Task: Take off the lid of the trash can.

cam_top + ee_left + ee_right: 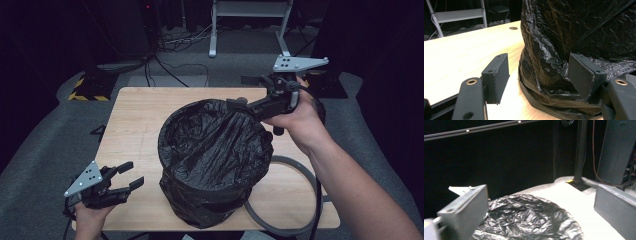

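Note:
A bin lined with a crinkled black plastic bag [215, 150] stands in the middle of the wooden table [135, 115]. My left gripper [134, 175] rests low near the table's front left corner. It points at the bag's lower side [554, 45], and its jaws stand open with a gap to the bag. My right gripper [245, 91] hovers at the bin's far right rim, held by a hand. In the right gripper view its jaws are wide apart above the bag's open mouth [529, 220], with nothing between the pads [469, 207].
A thick grey cable [295, 165] loops over the table's front right part beside the bin. On the floor behind are a white metal stand [250, 10], loose wires [165, 65] and a yellow-black striped base [87, 92]. The table's left half is bare wood.

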Action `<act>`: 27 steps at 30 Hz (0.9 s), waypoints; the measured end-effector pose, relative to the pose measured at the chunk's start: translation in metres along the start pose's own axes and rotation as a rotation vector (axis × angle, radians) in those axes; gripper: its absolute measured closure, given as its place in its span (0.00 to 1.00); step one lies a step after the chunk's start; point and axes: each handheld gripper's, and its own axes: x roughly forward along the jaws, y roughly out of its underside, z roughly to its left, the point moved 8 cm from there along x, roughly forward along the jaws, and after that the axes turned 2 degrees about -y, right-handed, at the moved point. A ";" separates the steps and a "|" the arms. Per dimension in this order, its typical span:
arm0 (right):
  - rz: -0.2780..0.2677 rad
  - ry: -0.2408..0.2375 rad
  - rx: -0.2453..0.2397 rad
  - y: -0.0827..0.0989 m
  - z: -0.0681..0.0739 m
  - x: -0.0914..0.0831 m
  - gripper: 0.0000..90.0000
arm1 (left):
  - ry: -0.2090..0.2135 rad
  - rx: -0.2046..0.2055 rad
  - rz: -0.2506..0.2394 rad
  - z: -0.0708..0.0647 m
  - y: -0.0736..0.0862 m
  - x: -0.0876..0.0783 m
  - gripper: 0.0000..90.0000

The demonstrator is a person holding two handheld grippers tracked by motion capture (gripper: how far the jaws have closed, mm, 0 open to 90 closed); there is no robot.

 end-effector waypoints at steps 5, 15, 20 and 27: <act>0.003 -0.056 0.029 0.003 0.014 0.019 0.00 | -0.005 0.000 0.001 0.001 0.001 0.000 0.37; 0.017 -0.127 -0.029 0.008 0.035 0.039 0.00 | -0.010 0.004 0.002 0.002 0.001 0.000 0.37; -0.007 -0.032 -0.108 0.009 0.033 0.050 0.09 | -0.012 -0.004 0.008 0.002 0.002 0.000 0.37; 0.065 0.043 -0.140 0.026 0.026 0.069 0.24 | -0.012 -0.001 0.022 0.002 0.004 0.002 0.37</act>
